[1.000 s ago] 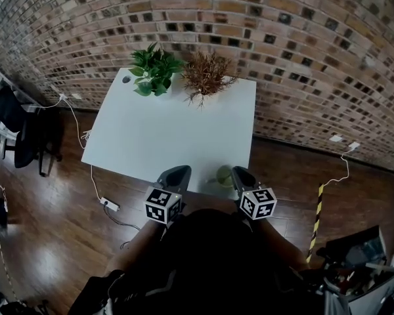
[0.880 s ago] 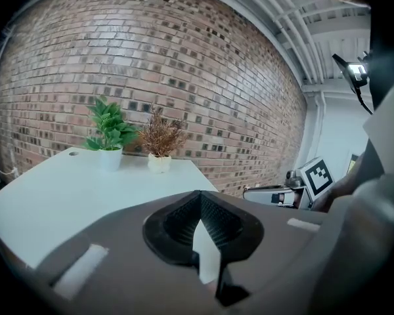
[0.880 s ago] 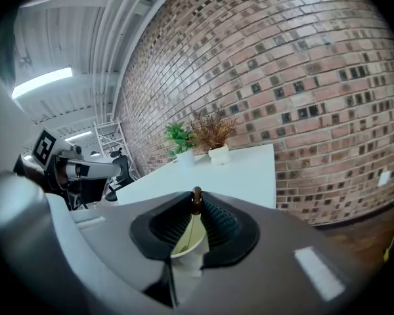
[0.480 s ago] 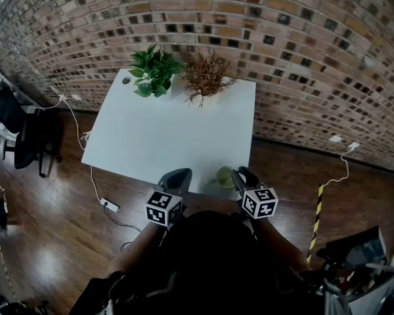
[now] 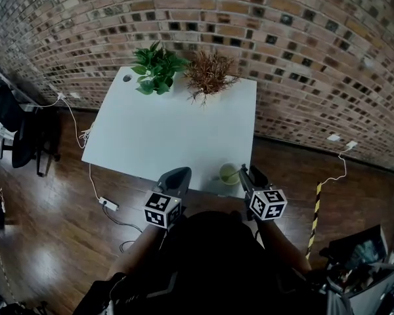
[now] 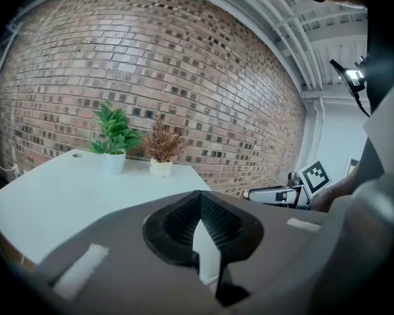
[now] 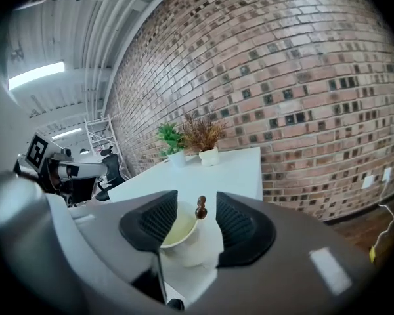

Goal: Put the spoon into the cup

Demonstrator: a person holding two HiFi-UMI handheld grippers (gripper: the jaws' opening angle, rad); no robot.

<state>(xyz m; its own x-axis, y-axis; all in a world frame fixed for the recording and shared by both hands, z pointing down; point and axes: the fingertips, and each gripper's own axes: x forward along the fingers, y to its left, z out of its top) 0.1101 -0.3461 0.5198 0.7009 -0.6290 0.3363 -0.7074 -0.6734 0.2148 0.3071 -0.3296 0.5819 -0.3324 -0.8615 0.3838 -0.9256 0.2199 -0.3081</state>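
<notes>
Safely in: spoon leans inside the cup.
Left gripper hangs pinched together, empty; the cup sits at the table's near edge; right gripper, its jaws just opened wide, straddles the spoon's handle without gripping it, so a crooked pull-back could snag it and tip the cup.

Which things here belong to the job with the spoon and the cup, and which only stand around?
Job:
cup
spoon, already standing in the cup

Only around:
green plant and dried plant, at the far edge of the table
black chair
</notes>
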